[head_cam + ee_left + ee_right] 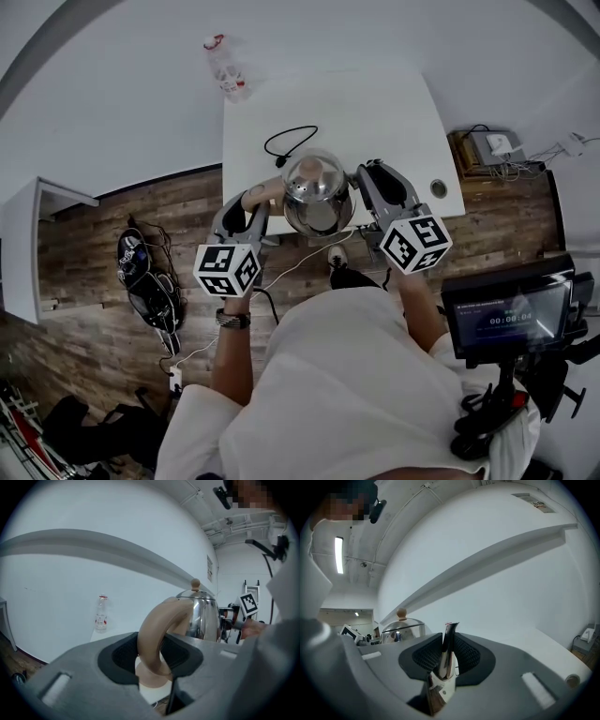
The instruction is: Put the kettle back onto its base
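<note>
A shiny steel kettle (317, 192) with a tan knob on its lid hangs over the near edge of the white table (394, 122), carried between both grippers. My left gripper (255, 204) is shut on the kettle's tan curved handle (154, 634), which fills the gap between the dark pads. My right gripper (367, 186) is shut on the narrow steel spout (447, 651); the kettle's body (403, 629) shows to its left. A black cord (289, 141) loops on the table just behind the kettle. No base is visible; the kettle hides the spot below it.
A clear plastic bottle (225, 66) with a red label stands at the table's far left corner. A round cable hole (438, 187) sits near the table's right edge. A screen on a stand (511, 314) is at the right. Bags and cables (150, 281) lie on the wooden floor at the left.
</note>
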### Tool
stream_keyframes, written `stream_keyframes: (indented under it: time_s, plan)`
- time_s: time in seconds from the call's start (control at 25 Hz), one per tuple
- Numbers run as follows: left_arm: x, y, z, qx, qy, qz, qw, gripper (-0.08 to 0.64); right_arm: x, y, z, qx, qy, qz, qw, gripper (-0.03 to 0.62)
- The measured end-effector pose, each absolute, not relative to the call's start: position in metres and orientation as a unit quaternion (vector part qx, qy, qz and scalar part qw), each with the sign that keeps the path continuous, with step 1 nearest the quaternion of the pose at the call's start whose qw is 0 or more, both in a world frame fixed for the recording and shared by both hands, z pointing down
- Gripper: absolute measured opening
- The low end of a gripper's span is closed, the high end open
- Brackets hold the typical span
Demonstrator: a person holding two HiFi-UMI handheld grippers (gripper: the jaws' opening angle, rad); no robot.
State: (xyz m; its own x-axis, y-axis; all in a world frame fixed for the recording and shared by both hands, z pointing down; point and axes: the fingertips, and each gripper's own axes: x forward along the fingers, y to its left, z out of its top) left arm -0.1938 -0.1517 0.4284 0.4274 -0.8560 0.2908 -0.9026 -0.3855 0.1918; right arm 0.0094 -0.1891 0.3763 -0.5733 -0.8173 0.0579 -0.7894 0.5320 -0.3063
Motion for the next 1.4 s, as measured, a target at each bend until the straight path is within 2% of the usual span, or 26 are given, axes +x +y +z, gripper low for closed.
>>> stream_keyframes:
  time_s: [0.32,0.52,0.76,1.4]
  plan:
    - [-0.201,-0.146,0.442,0.822,-0.537,0.078,0.169,0.144,0.001,-0.19,0.389,-0.455,0.876,-0.156,0.039,0.081]
    - [-0.174,-0.233,0.506,0.807,-0.545,0.103,0.205,0.144,0.026,-0.287,0.457,-0.44,0.877,-0.19,0.017,0.081]
    - [-0.186,-0.225,0.531,0.792,-0.555,0.115,0.228,0.144,0.01,-0.291,0.482,-0.419,0.883,-0.21,0.002,0.08]
    - [-0.206,-0.237,0.571,0.77,-0.583,0.134,0.221,0.144,-0.015,-0.319,0.531,-0.39,0.893,-0.223,-0.012,0.08]
